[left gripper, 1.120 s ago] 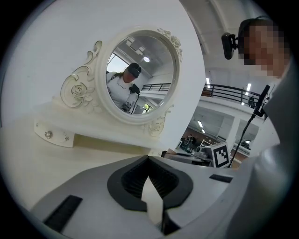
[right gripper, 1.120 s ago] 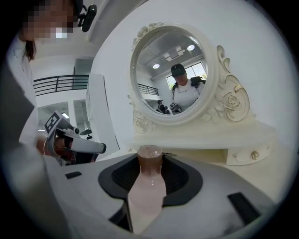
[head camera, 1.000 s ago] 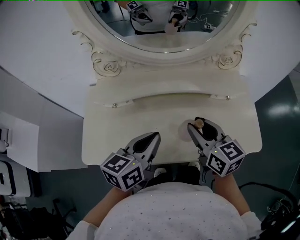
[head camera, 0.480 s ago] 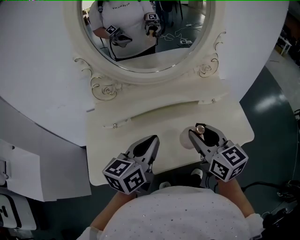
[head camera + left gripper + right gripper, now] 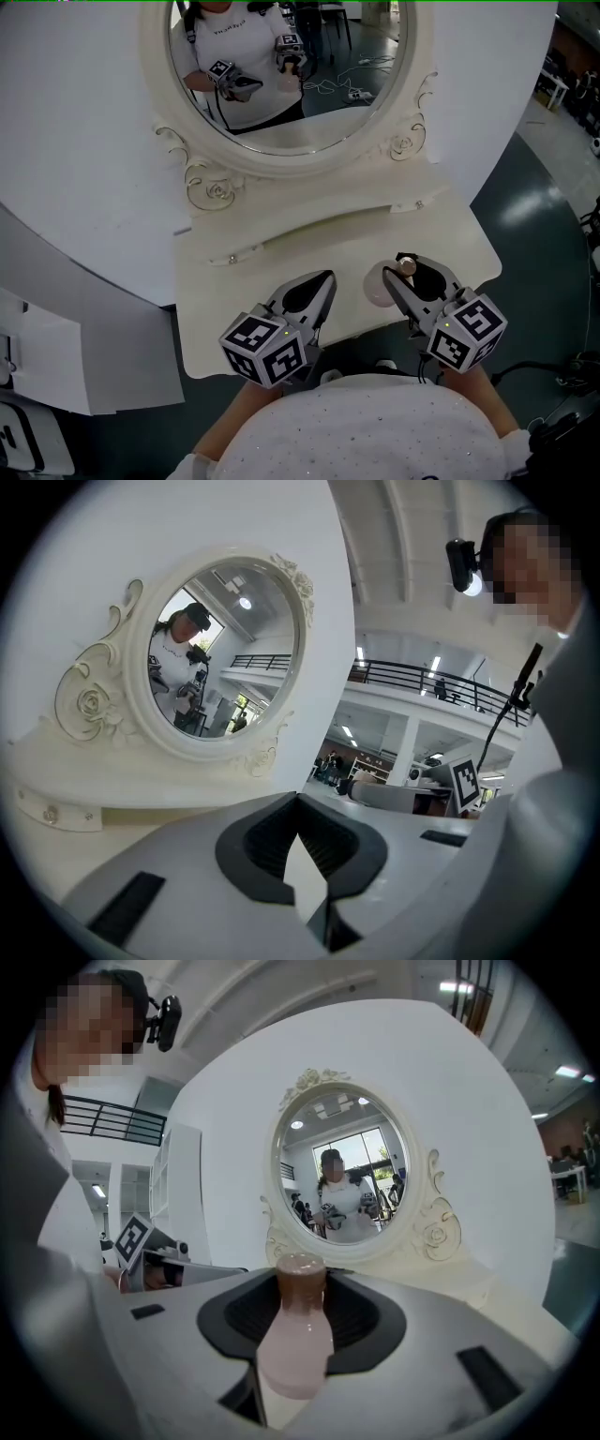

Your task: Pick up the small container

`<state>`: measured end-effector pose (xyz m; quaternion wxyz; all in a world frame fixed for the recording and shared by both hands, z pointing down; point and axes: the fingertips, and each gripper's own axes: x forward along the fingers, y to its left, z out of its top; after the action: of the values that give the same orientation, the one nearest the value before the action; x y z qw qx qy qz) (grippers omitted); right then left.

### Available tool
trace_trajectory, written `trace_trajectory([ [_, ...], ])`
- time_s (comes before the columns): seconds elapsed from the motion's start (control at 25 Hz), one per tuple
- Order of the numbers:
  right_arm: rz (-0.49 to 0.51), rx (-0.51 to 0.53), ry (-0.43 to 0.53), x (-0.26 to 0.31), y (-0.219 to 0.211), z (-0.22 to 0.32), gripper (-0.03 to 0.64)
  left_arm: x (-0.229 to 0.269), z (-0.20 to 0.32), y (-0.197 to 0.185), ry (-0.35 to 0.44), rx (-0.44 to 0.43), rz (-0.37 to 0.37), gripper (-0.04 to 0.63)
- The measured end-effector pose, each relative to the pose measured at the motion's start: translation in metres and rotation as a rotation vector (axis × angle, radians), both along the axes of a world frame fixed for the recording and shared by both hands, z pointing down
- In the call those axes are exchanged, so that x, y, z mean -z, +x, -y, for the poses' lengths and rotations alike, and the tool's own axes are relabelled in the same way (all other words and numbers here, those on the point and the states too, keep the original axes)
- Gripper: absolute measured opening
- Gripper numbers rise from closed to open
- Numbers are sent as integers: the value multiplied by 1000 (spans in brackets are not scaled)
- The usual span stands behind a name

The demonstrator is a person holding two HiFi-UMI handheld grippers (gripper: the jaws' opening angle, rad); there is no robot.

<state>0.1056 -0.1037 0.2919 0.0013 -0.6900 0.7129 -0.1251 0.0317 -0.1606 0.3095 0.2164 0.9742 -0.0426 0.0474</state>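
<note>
The right gripper (image 5: 404, 275) is still clamping the small bottle (image 5: 294, 1344) between half-closed fingers, with the brown cap poking out past the fingertips. Over the last second that grip is holding steady and only the head view is swinging upward, so the pickup is looking secure. The left gripper (image 5: 323, 282) is staying pinched together on nothing. Beneath both pairs of fingers the dresser top (image 5: 281, 253) is lying. Beyond the fingertips the mirror (image 5: 319, 103) is reflecting the person. The bottle is showing no label, and the shirt lettering in the mirror is appearing too small to read.

Mirror (image 5: 291, 75) common to all views
</note>
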Motion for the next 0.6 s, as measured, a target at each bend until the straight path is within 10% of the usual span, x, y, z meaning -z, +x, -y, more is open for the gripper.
trace_trajectory([
  [0.6,21,26,51,16,5,-41,141,4,-39,1,12,42,-6,0],
])
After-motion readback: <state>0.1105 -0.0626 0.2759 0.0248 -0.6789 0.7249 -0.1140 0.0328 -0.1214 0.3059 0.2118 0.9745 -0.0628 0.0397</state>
